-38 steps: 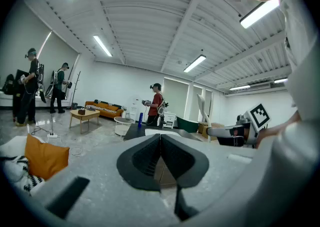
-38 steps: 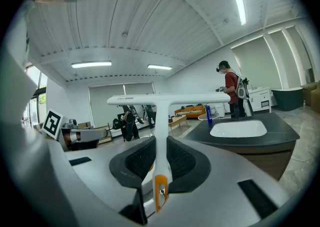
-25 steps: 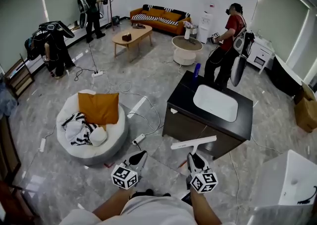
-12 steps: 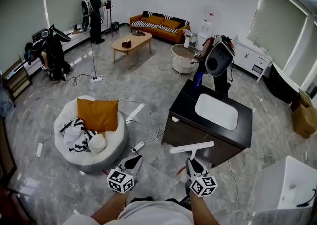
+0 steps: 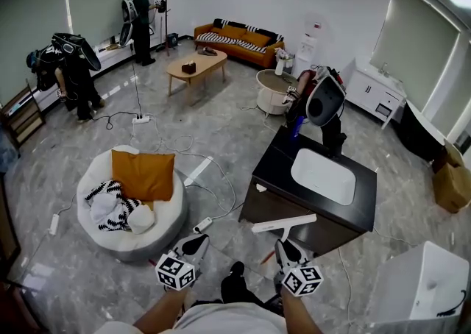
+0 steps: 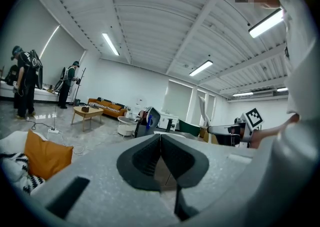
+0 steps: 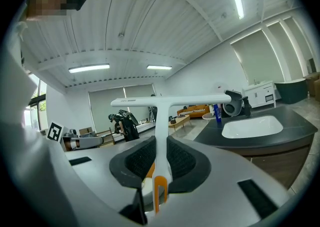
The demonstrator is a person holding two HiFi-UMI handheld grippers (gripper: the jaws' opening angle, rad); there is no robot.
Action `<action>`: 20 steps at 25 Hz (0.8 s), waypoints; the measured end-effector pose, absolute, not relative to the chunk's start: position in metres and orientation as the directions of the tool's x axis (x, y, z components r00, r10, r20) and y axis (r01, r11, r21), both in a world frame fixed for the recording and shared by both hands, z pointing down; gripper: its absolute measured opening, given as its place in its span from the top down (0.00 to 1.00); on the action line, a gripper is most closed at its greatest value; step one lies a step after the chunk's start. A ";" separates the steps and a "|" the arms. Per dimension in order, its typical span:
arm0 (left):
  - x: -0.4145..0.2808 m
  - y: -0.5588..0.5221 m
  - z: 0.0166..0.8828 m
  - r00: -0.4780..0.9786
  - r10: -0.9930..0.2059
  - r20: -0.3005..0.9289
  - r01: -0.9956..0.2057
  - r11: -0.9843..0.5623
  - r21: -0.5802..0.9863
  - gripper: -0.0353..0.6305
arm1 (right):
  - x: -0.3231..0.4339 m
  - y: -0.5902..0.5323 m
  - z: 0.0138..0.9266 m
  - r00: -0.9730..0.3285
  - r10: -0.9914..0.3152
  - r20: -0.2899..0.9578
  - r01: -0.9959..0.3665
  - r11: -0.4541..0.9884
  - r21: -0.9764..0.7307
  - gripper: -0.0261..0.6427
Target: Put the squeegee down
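A white squeegee [image 5: 284, 223] with a T-shaped head sticks up out of my right gripper [image 5: 285, 246], which is shut on its handle. In the right gripper view the squeegee [image 7: 162, 121] stands upright between the dark pads, with an orange mark low on the handle. The squeegee head hangs just in front of the black counter [image 5: 360, 203] with its white sink [image 5: 324, 176]. My left gripper [image 5: 196, 242] is held low to the left, its jaws shut with nothing between them, as the left gripper view [image 6: 161, 156] shows.
A blue bottle [image 5: 296, 126] stands at the counter's far corner, where a person [image 5: 321, 108] bends over. A round white pouf [image 5: 132, 204] with an orange cushion lies left. Cables and power strips [image 5: 204, 223] trail over the marble floor. White cabinet [image 5: 430, 288] at right. Other people stand far left.
The view has drifted slightly closer to the counter. The person behind the counter has moved and bent over its far corner. Both grippers keep their pose, the squeegee still held.
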State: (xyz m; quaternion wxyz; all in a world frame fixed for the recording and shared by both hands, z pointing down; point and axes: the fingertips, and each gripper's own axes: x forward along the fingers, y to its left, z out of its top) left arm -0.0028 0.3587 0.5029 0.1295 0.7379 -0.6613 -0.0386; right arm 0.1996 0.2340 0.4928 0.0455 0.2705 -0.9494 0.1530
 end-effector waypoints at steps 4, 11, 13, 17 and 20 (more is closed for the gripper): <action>-0.017 0.327 0.503 0.123 -0.985 0.121 -0.968 -0.093 0.234 0.92 | 0.185 0.200 0.497 -0.850 -0.501 0.162 -0.526 0.803 -0.281 0.85; -0.048 0.257 0.494 0.132 -0.982 0.138 -0.971 -0.100 0.216 0.92 | 0.151 0.133 0.494 -0.857 -0.489 0.161 -0.514 0.804 -0.298 0.85; -0.057 0.235 0.492 0.130 -0.982 0.138 -0.972 -0.098 0.216 0.92 | 0.143 0.111 0.493 -0.857 -0.488 0.165 -0.515 0.805 -0.295 0.85; -0.075 0.193 0.492 0.132 -0.980 0.147 -0.971 -0.098 0.220 0.92 | 0.129 0.070 0.488 -0.859 -0.484 0.167 -0.512 0.803 -0.305 0.85; -0.088 0.161 0.488 0.127 -0.981 0.146 -0.970 -0.092 0.224 0.92 | 0.117 0.042 0.485 -0.866 -0.473 0.164 -0.500 0.808 -0.311 0.85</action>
